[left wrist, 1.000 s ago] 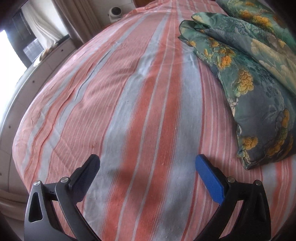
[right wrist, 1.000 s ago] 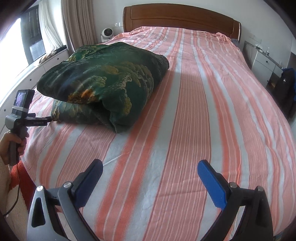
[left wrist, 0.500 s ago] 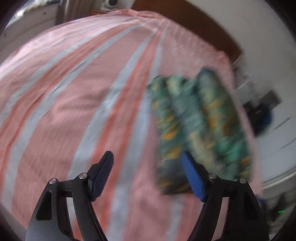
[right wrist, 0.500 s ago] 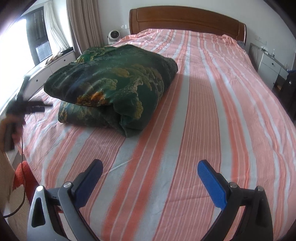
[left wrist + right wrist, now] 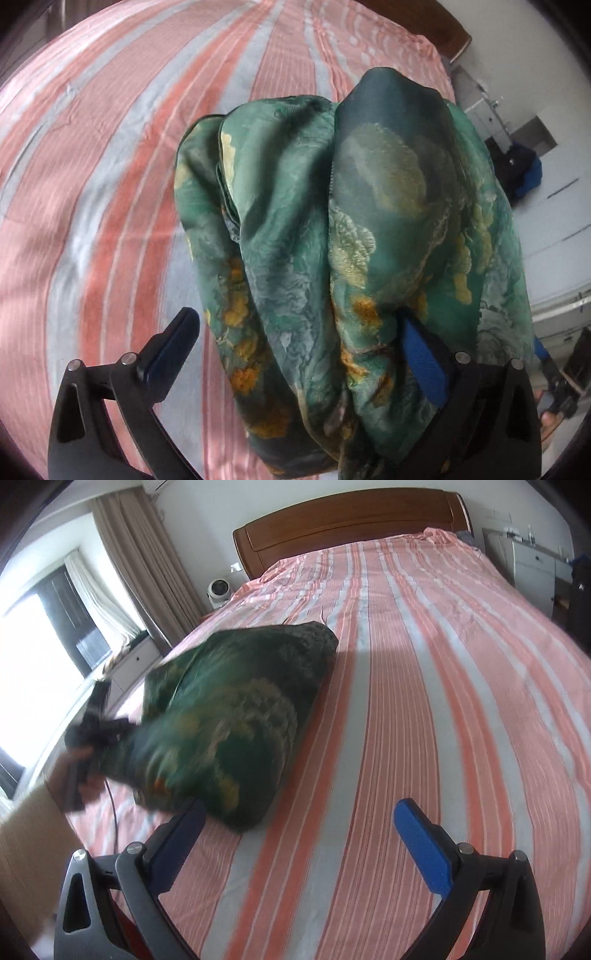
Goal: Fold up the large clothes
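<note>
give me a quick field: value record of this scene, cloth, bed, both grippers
cloth: green patterned bundle, folded into thick rolls, lying on the bed
bed: pink and grey striped sheet, wooden headboard
left gripper: jaws opening, spread wide around the near end of the bundle; right-hand finger is against the cloth, the other clear of it
right gripper: open, nothing between its fingers, over bare sheet next to the bundle
beside bed: curtain, small white fan
</note>
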A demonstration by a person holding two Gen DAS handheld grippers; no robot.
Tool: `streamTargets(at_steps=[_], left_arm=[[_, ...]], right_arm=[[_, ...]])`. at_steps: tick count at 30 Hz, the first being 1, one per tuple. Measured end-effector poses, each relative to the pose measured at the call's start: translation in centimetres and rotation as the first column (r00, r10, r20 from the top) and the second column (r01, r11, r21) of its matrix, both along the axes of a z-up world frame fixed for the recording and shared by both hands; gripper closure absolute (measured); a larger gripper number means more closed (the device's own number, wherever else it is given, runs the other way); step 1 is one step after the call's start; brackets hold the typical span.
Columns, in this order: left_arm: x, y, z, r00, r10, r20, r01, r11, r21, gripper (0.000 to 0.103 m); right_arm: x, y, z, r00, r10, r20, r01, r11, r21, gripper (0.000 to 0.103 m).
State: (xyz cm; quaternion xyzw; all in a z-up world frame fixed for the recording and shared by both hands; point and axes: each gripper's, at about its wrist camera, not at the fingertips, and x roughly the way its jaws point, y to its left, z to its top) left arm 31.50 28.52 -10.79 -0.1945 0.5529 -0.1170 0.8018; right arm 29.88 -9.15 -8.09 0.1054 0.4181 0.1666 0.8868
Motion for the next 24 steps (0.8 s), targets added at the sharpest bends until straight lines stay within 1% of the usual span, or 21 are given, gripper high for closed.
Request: streamTargets(at_steps=[2,3,4,5,7,8,9,10,11,12,13,14,15,16,17,18,19,21,23,24], left_arm=[[0.4,0.4,-1.0,1.0,-0.017,-0.004,0.017,0.998,-0.06,0.0],[0.7,0.7,-1.8,1.0,-0.022,-0.02,0.019,0.994,-0.111,0.0],[0.8,0.9,-2.3,0.999,-0.025,-0.031,0.02,0.989,-0.147,0.0],[1.0,1.0,-2.8,0.999,-0.029,-0.034,0.023,0.983,-0.184,0.0],[1.3,0.9,-3.1,0.999,-0.04,-0.026,0.033,0.976,-0.214,0.0],[1.4,0.8,-3.2,0.999,-0.039,-0.017,0.034,0.973,-0.23,0.0],[1.4,0.6,-3.2,1.0,-0.03,-0.007,0.027,0.971,-0.239,0.0],[1.5,0.4,-3.3,1.0,-0.02,-0.004,0.018,0.97,-0.243,0.0],[1.2,0.2,-3.4,1.0,-0.014,-0.006,0.012,0.969,-0.245,0.0],[1.2,-0.1,-3.3,1.0,-0.01,-0.016,0.005,0.967,-0.256,0.006],[1.0,-0.7,-3.2,1.0,-0.002,-0.016,-0.002,0.958,-0.286,0.021],[0.5,-0.9,-2.7,1.0,0.024,-0.013,-0.027,0.952,-0.303,0.032],[0.2,-1.3,-1.9,0.999,0.034,0.011,-0.03,0.96,-0.277,0.039],[0.0,-1.7,-1.3,0.999,0.034,0.025,-0.027,0.966,-0.259,0.042],[-0.4,-2.0,-0.4,0.998,0.04,0.044,-0.028,0.967,-0.254,0.047],[-0.9,-2.2,0.3,0.997,0.041,0.063,-0.024,0.967,-0.253,0.051],[-1.2,-2.5,1.1,0.996,0.039,0.082,-0.017,0.969,-0.245,0.052],[-2.3,-2.9,2.3,0.993,0.033,0.111,-0.007,0.973,-0.229,0.053],[-2.5,-3.3,3.6,0.99,0.034,0.134,-0.006,0.978,-0.208,0.053],[-2.4,-3.2,4.1,0.989,0.042,0.144,-0.011,0.977,-0.212,0.053]], right_arm=[[3.7,-0.6,-0.9,0.998,0.021,-0.057,-0.016,0.996,0.093,0.002],[5.4,-0.7,-1.6,0.995,0.038,-0.091,-0.024,0.988,0.153,0.002],[7.9,-0.8,-2.9,0.987,0.067,-0.147,-0.03,0.97,0.241,0.002],[9.5,-0.7,-4.0,0.98,0.085,-0.181,-0.03,0.957,0.29,0.002],[12.4,0.3,-6.5,0.958,0.158,-0.241,-0.049,0.912,0.406,0.002],[13.7,1.0,-8.2,0.939,0.206,-0.275,-0.052,0.877,0.478,0.002],[14.9,1.8,-10.1,0.915,0.247,-0.32,-0.034,0.835,0.549,0.002],[15.7,2.5,-11.5,0.9,0.267,-0.344,-0.007,0.798,0.602,0.002],[16.2,3.1,-12.1,0.897,0.283,-0.34,-0.007,0.777,0.629,0.002],[16.6,4.1,-11.9,0.899,0.298,-0.321,-0.041,0.787,0.616,0.011],[16.8,5.0,-11.3,0.902,0.3,-0.31,-0.074,0.815,0.574,0.015],[16.9,5.9,-10.3,0.908,0.294,-0.299,-0.109,0.854,0.509,0.018],[16.7,6.7,-9.2,0.914,0.295,-0.278,-0.146,0.88,0.453,0.025],[16.2,7.6,-7.8,0.924,0.295,-0.245,-0.189,0.906,0.378,0.03],[15.6,8.6,-6.4,0.93,0.307,-0.204,-0.237,0.922,0.306,0.031],[14.7,9.5,-5.0,0.932,0.326,-0.156,-0.284,0.927,0.244,0.033],[13.7,10.5,-3.7,0.932,0.348,-0.102,-0.325,0.926,0.191,0.033],[11.8,12.2,-1.5,0.921,0.389,-0.012,-0.385,0.915,0.118,0.033],[10.4,13.6,0.4,0.904,0.424,0.06,-0.427,0.902,0.065,0.033],[10.0,14.0,1.1,0.897,0.433,0.086,-0.437,0.898,0.047,0.033]])
